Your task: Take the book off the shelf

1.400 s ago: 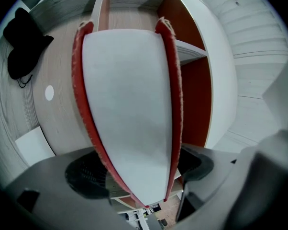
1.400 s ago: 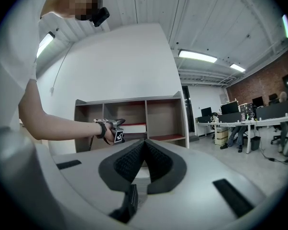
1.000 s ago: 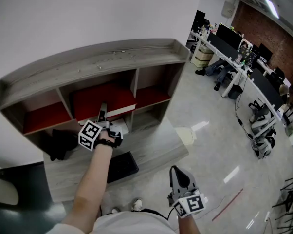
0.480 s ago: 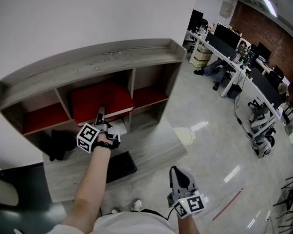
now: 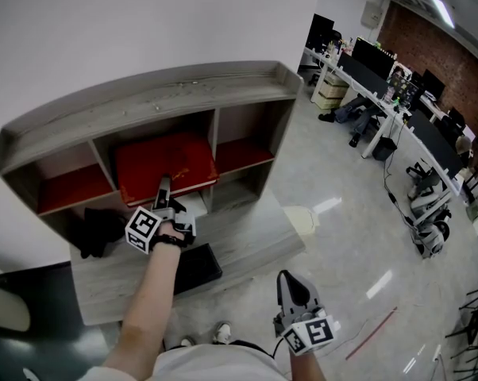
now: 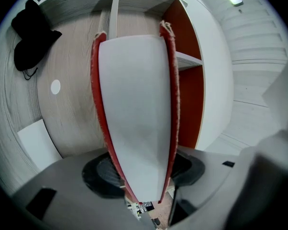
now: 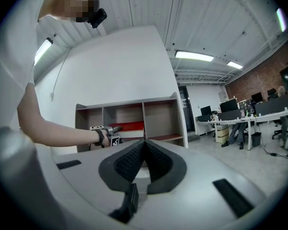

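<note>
Grey wood makes the low open shelf unit [image 5: 144,94], which stands against a white wall [image 5: 144,14] and has three compartments with red inner panels. In front of it runs a low step of the same grey wood [image 5: 247,240]. On this step lies a flat black object [image 5: 198,267], and at the left end there is a black bundle of cloth [image 5: 96,230]. The floor [image 5: 342,236] is pale and glossy. Far at the right side, long office desks with dark monitors [image 5: 382,74] stand before a red brick wall [image 5: 461,62].

The thick book with red covers [image 5: 166,163] lies flat in the middle compartment, and its front edge reaches out over the shelf board. The left tongs [image 5: 165,184] meets it there, at the end of the person's bare forearm. In the left gripper view the white page edge fills the space between the jaws. The jaws have just been closing and now stand about half open, with the dark pads lying against both red covers, so the book is gripped.

The right tongs [image 5: 287,280] is held low near the person's body, well apart from the shelf. Its jaws are pressed together at the tips and nothing is between them.
</note>
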The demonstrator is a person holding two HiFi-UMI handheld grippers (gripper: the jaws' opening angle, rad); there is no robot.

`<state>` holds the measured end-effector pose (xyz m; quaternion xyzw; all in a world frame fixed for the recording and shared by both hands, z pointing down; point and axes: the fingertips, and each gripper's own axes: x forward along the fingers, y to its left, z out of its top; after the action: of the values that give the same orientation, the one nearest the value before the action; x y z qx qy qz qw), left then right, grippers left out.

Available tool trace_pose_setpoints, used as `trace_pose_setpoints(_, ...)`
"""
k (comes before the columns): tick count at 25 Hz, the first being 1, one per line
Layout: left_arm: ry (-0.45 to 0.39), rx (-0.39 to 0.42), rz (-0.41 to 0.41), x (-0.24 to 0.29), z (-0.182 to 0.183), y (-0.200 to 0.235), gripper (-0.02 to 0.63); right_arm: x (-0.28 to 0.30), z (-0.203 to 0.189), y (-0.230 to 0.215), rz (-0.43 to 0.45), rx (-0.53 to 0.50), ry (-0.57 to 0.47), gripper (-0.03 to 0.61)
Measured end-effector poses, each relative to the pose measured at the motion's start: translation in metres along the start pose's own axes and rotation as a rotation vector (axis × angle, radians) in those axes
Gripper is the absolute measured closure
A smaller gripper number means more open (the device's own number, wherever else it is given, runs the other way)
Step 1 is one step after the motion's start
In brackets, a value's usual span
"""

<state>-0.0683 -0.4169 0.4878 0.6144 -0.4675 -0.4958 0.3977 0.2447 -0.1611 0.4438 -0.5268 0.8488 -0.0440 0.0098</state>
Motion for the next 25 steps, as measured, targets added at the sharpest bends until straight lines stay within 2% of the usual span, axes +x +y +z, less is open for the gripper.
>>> trace_pose_setpoints(4,0.003,0.011,-0.032,-0.007,-0.001,-0.003,0.354,-0.003,0.001,-0.002,0.005,-0.003,-0.004,0.555)
trace_pose_setpoints(9,0.035,0.012,-0.032,-0.012,-0.007,0.000,0.356,-0.005,-0.001,-0.003,0.015,0.000,-0.002,0.555)
trace_pose_setpoints(15,0.018,0.013,-0.060,-0.021,-0.007,-0.005,0.368,-0.008,-0.002,-0.002,0.024,0.004,-0.002,0.555)
trace_pose_setpoints(21,0.024,0.137,-0.091,-0.030,-0.007,-0.017,0.377,-0.006,-0.002,0.001,0.038,-0.004,0.000,0.555)
trace_pose_setpoints(25,0.044,0.256,-0.055,-0.043,-0.004,-0.023,0.379,-0.002,0.001,0.009,0.063,-0.010,-0.010,0.555)
